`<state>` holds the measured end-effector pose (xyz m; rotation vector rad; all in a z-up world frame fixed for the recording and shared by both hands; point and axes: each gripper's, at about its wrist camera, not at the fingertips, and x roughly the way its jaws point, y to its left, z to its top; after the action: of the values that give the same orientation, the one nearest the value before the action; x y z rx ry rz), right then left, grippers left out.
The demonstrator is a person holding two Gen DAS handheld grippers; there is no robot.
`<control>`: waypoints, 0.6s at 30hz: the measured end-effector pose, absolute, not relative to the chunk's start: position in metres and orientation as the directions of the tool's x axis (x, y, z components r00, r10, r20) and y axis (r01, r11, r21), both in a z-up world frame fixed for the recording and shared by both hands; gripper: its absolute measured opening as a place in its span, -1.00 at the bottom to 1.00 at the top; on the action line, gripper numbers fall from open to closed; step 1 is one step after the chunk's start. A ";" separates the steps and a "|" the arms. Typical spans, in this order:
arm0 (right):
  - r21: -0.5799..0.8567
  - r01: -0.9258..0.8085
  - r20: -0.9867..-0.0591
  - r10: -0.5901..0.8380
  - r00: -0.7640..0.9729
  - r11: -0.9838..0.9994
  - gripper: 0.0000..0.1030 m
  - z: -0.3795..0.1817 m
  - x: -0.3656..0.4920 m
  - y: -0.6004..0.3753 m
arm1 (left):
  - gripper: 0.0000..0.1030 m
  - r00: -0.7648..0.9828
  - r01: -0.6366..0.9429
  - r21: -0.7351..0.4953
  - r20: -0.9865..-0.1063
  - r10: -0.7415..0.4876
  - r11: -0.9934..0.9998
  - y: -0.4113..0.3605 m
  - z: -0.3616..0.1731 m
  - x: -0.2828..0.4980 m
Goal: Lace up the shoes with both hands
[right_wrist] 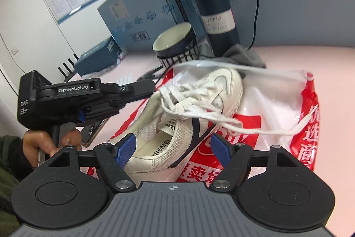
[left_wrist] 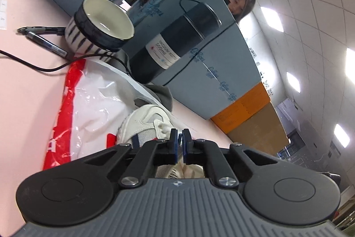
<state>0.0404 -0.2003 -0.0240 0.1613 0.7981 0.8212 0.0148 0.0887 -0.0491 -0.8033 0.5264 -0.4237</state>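
A: One white shoe (right_wrist: pixel 190 117) mid-frame, lying on a red-and-white plastic bag (right_wrist: pixel 286 108), laces (right_wrist: pixel 199 99) loose.
B: Left gripper (left_wrist: pixel 180 137)?
A: Jaws closed right at the lace area; pinching a lace, probably, hard to see.
B: Right gripper (right_wrist: pixel 175 148)?
A: Lower centre, jaws wide apart, nothing gripped, shoe's heel between them.

Pink table (right_wrist: pixel 299 54), tiled ceiling (left_wrist: pixel 310 3)
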 end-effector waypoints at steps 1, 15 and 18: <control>0.431 -0.589 -0.579 0.710 0.401 0.683 0.40 -0.026 0.044 -0.198 | -0.95 0.793 0.155 -0.767 -0.279 -0.541 0.623 0.090 -0.049 0.014; 0.436 -0.535 -0.661 0.661 0.356 0.724 0.12 -0.044 0.061 -0.184 | -0.88 0.825 0.135 -0.814 -0.224 -0.519 0.566 0.117 -0.049 0.007; 0.438 -0.533 -0.660 0.662 0.355 0.724 0.12 -0.044 0.061 -0.184 | -0.58 0.798 0.161 -0.809 -0.230 -0.557 0.565 0.106 -0.048 0.011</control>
<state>0.0612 -0.1836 -0.0441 0.1572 0.9275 0.7759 0.0108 0.1057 -0.0485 -0.8757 0.5012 -0.4438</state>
